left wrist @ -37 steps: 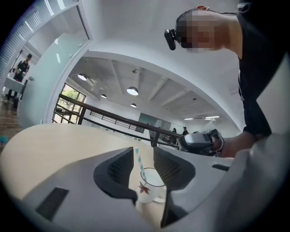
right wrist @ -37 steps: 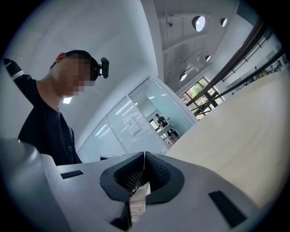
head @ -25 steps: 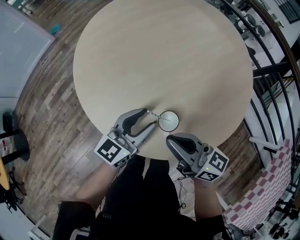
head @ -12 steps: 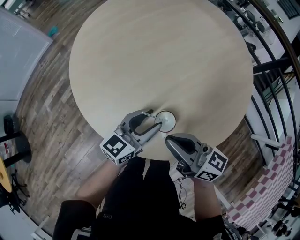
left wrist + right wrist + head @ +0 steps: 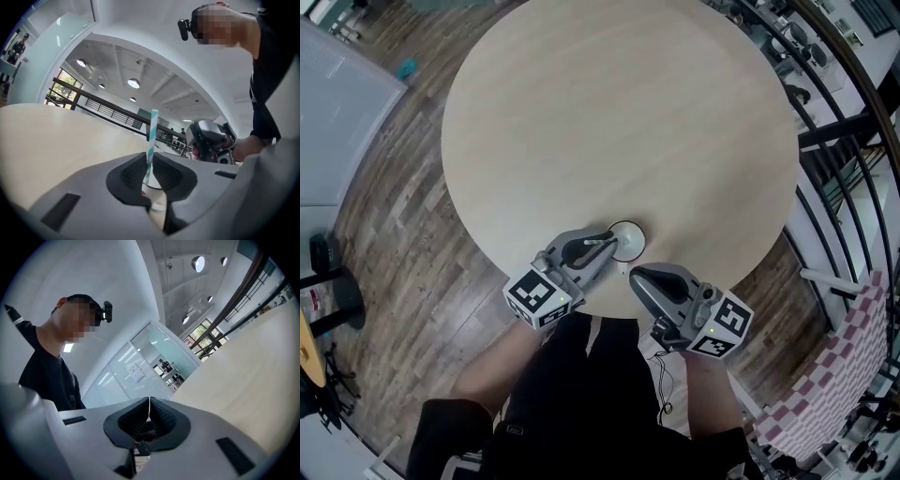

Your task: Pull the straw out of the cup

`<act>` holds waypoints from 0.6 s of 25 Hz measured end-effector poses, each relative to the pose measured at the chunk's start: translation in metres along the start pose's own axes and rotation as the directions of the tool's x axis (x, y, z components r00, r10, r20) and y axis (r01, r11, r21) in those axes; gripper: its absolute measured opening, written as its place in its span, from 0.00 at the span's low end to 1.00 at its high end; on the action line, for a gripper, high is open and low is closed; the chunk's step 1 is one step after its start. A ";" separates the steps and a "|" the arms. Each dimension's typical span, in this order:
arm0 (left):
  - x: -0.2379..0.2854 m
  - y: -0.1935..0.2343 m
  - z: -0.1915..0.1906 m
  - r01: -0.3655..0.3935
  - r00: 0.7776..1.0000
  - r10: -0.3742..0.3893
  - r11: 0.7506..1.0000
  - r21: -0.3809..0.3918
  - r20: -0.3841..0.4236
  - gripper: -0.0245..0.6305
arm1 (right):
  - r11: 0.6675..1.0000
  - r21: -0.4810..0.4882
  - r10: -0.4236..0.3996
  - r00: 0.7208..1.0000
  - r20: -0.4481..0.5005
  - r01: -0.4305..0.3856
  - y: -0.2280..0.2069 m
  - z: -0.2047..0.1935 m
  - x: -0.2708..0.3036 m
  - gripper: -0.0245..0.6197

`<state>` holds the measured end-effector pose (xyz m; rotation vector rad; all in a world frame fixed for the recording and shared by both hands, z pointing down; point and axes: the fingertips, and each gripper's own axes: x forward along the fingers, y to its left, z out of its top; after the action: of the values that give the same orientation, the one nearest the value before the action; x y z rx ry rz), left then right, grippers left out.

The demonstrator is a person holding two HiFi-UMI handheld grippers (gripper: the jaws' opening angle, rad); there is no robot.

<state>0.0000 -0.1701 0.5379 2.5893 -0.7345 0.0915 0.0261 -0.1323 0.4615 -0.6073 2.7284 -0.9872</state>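
A white cup (image 5: 628, 242) stands near the front edge of the round table (image 5: 619, 112). A teal-and-white striped straw (image 5: 152, 136) rises upright from the cup (image 5: 157, 196). My left gripper (image 5: 610, 239) reaches the cup's left rim, and its jaws are closing with the straw between them. In the left gripper view the pads (image 5: 135, 172) press on the straw's lower part at my left gripper (image 5: 149, 171). My right gripper (image 5: 636, 275) hangs just in front of the cup, apart from it. It (image 5: 149, 409) is shut with nothing in it.
The person holding the grippers stands at the table's front edge. Wood flooring surrounds the table. A dark railing (image 5: 853, 122) curves along the right, with a checked cloth (image 5: 825, 384) at the lower right. My right gripper (image 5: 211, 140) shows beyond the straw in the left gripper view.
My left gripper has slid right up to the cup, and its wide-open jaws have come together around the straw. My right gripper has stayed put.
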 end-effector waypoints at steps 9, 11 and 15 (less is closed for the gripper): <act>-0.014 -0.022 0.036 0.029 0.999 -0.029 0.999 0.021 0.016 0.09 | 0.999 -0.042 -0.008 1.000 0.023 0.009 0.035 0.027 -0.002 0.08; -0.020 -0.027 0.046 0.031 0.999 -0.032 0.999 0.021 0.026 0.09 | 0.998 -0.054 -0.019 0.999 0.026 0.020 0.043 0.032 -0.004 0.08; -0.035 -0.037 0.067 0.034 0.998 -0.035 0.999 0.028 0.046 0.09 | 0.996 -0.076 -0.043 0.999 0.033 0.045 0.062 0.042 -0.009 0.08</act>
<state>-0.0143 -0.1543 0.4567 2.6367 -0.7097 0.0306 0.0269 -0.1094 0.3892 -0.6924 2.7475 -0.8785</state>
